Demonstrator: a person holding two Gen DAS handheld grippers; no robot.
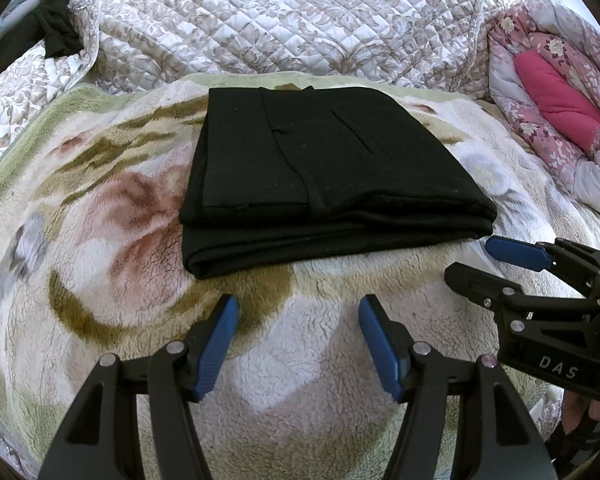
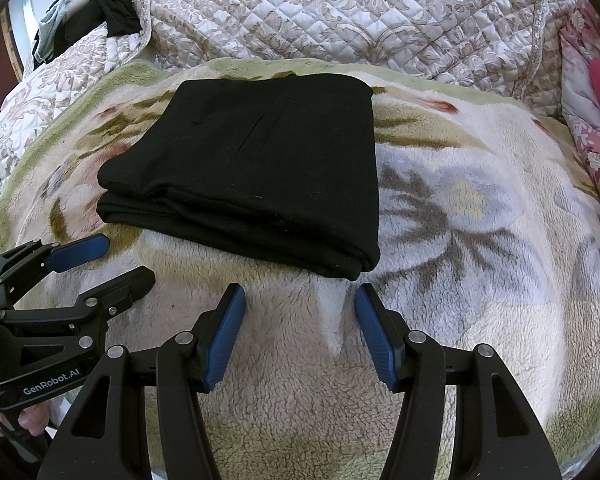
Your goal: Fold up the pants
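Left gripper (image 1: 298, 312) and right gripper (image 2: 300, 300): jaws wide, empty, above fleece blanket (image 1: 100, 240). Black pants (image 1: 324, 176): folded, just beyond fingertips.

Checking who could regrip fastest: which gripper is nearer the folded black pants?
Right, narrowly. The right gripper sits just below the black pants' near right corner; the left gripper hovers slightly further back from their near edge. Both open, empty.

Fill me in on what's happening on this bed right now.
A person holds a two-finger gripper in each hand over a fleece floral blanket. The black pants lie on it already folded into a compact stack. The left gripper and the right gripper both hover just short of the stack's near edge, jaws open and empty, touching nothing. A quilted bedspread lies behind.
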